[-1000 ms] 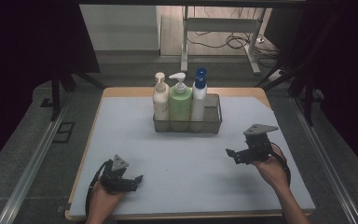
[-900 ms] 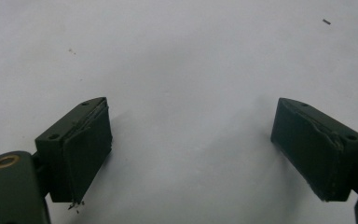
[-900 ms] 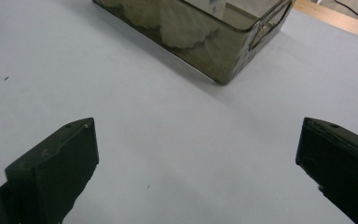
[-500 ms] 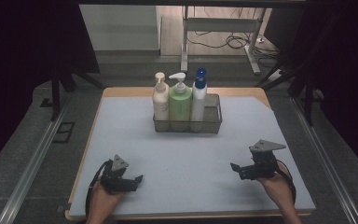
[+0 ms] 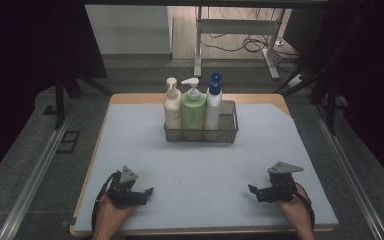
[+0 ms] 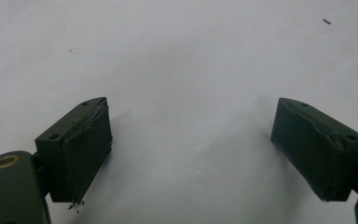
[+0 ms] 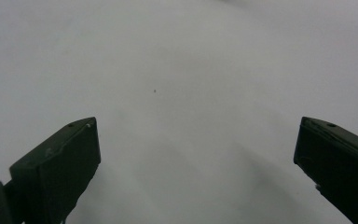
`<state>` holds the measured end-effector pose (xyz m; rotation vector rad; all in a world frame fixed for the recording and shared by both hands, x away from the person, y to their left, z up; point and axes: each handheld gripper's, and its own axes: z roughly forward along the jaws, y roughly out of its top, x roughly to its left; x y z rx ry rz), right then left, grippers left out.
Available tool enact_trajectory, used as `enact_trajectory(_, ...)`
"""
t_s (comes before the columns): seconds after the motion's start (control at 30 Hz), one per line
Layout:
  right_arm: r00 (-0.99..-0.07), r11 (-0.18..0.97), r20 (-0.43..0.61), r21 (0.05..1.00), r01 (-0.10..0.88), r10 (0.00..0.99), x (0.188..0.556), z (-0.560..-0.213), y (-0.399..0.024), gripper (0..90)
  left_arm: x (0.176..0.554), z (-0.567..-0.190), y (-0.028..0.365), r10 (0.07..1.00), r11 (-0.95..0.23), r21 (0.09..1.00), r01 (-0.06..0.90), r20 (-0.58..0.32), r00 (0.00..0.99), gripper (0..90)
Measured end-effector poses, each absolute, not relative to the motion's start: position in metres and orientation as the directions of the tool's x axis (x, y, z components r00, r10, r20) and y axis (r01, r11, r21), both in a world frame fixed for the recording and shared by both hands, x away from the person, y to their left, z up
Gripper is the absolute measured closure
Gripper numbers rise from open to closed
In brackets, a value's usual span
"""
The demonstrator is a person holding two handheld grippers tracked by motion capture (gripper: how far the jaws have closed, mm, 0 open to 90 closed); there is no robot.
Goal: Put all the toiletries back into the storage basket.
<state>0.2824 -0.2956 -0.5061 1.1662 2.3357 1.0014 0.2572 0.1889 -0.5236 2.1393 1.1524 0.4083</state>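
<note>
A wire basket (image 5: pixel 227 131) near the table's (image 5: pixel 280 150) far edge, its long axis crosswise, holds a cream pump bottle (image 5: pixel 172 108), green pump bottle (image 5: pixel 193 111) and blue-capped bottle (image 5: pixel 213 107) upright, well beyond the empty, wide-jawed left gripper (image 5: pixel 149 190) and right gripper (image 5: pixel 250 189) near the front edge.

We see a dim, dark-edged high view with an evenly lit table (image 5: pixel 260 150); both gripper views look soft, greyish, with faint shadows under the jaws.
</note>
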Motion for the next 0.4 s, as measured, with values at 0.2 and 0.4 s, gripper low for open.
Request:
enact_trajectory(0.2, -0.604, 0.436, 0.008, 0.685, 0.584, 0.797, 0.284, -0.52, -0.295, 0.0, 0.257, -0.524, 0.189, 0.826, -0.39, 0.683, 0.618, -0.037, 0.562, 12.2)
enact_trajectory(0.4, -0.603, 0.436, 0.007, 0.684, 0.585, 0.797, 0.283, -0.521, -0.295, 0.0, 0.257, -0.523, 0.189, 0.825, -0.399, 0.678, 0.618, -0.029, 0.565, 12.1)
